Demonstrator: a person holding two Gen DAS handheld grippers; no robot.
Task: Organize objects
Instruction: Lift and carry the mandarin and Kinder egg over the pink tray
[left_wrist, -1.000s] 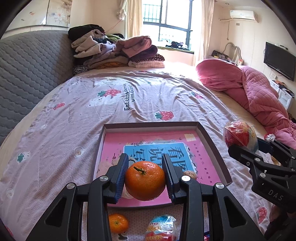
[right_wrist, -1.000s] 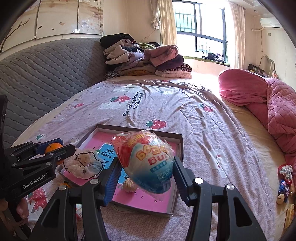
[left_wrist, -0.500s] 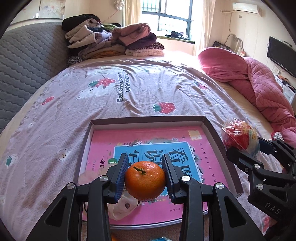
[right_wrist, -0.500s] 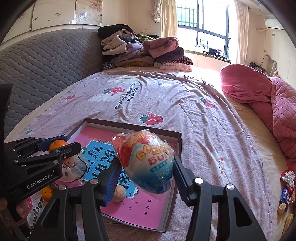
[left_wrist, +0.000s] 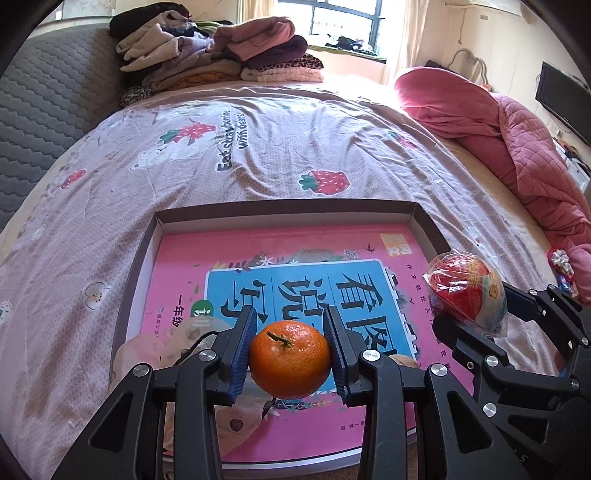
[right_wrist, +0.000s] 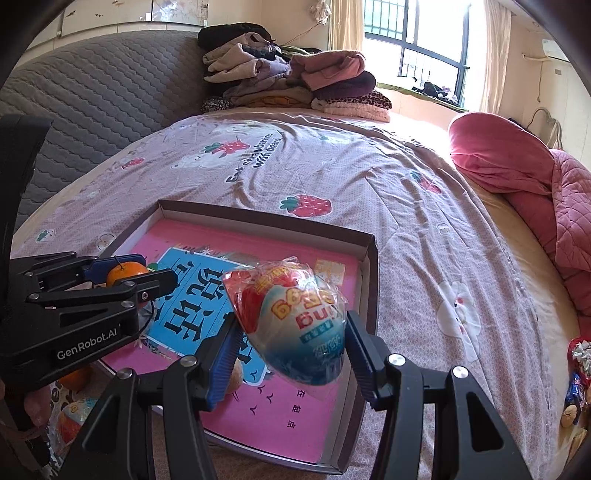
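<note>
Tangerine (left_wrist: 290, 359) & wrapped egg (right_wrist: 295, 325) gripped over box (left_wrist: 284, 213)

bright daylight pours through the window (right_wrist: 424, 55), blown out to white glare. the bed (left_wrist: 295, 147) is evenly lit and sharp. fisheye bending and dark corners frame both views.

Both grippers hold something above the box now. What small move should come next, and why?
Probably lower both a little further, then open. The left gripper clamps the orange and the right gripper the wrapped egg, both above the pink book in the box, not resting on it.
</note>
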